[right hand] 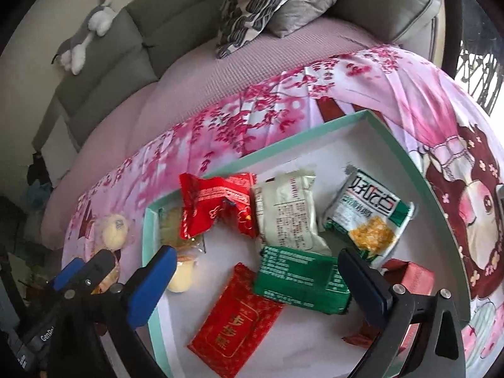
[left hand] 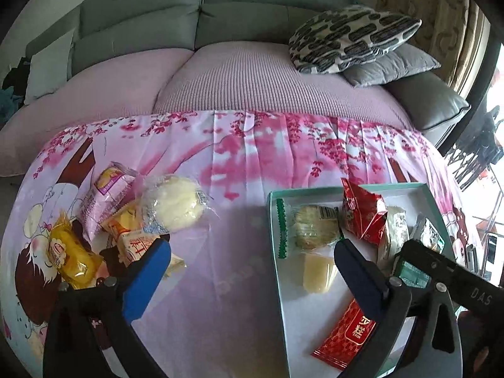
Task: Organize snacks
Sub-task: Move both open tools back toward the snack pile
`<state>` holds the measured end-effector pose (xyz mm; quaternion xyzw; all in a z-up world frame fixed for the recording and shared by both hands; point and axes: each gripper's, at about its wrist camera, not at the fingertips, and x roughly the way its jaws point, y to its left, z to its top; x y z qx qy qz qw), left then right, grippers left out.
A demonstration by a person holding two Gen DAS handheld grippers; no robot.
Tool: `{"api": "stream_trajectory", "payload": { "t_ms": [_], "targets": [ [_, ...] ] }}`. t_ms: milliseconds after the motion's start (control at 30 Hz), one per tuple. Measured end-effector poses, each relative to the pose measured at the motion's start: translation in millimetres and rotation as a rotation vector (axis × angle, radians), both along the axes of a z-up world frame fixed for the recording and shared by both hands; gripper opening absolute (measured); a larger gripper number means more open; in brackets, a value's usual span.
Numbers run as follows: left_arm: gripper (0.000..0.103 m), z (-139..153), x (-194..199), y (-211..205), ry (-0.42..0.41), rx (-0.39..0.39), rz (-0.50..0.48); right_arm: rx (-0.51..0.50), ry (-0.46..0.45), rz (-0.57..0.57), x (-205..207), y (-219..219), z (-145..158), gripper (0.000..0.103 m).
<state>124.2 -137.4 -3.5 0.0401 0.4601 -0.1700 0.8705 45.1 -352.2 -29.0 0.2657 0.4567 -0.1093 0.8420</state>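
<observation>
**Inspector:** Left wrist view first. What is your gripper doing?

**Me:** My left gripper (left hand: 252, 249) stands at full spread with nothing between its jaws, above bare cloth (left hand: 220, 220). It hangs between the loose pile and the teal box (left hand: 271, 220). Outside the box I count five snacks, touching or overlapping: a pale round cake (left hand: 176, 203), a pink packet (left hand: 104, 198), a yellow cake (left hand: 71, 260), an orange packet (left hand: 126, 223) and a white-and-red one (left hand: 138, 249) partly under my finger.

**Inspector:** Risk?

**Me:** The pile is crowded. Closing on one wrapper could drag a neighbour toward the cloth's edge, and the clear film on the round cake looks slippery.

**Inspector:** Right wrist view.

**Me:** My right gripper (right hand: 256, 266) is also fully spread and empty, hovering over the box interior. Inside I count three red packets: one crumpled (right hand: 217, 203), one flat (right hand: 236, 321), one brick-red (right hand: 409, 275). There are two green ones: a dark one (right hand: 299, 277) right below the jaws and a white-green one (right hand: 368, 217). Add one cream packet (right hand: 283, 211) and probably two clear-wrapped cakes at the left wall (right hand: 181, 242), though the overlap makes that uncertain.

**Inspector:** Risk here?

**Me:** The packets overlap, so a descent could pinch two at once or crush the cakes.
</observation>
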Motion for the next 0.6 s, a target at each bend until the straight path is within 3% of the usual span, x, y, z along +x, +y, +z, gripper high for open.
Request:
{"api": "stream_trajectory", "payload": {
  "t_ms": [367, 500, 600],
  "targets": [
    [0.103, 8.9, 8.4, 13.4, -0.009, -0.06, -0.013, -0.016, -0.01, 0.033, 5.6, 12.1, 1.0, 0.103],
    [0.103, 13.6, 16.1, 21.5, -0.035, -0.042, 0.024, -0.004, -0.018, 0.037, 8.2, 14.3, 2.5, 0.103],
    [0.103, 17.1, 24.2, 31.8, -0.025, -0.078, 0.049, 0.018, -0.056, 0.034, 10.2, 16.5, 8.3, 0.103]
  ]
}}
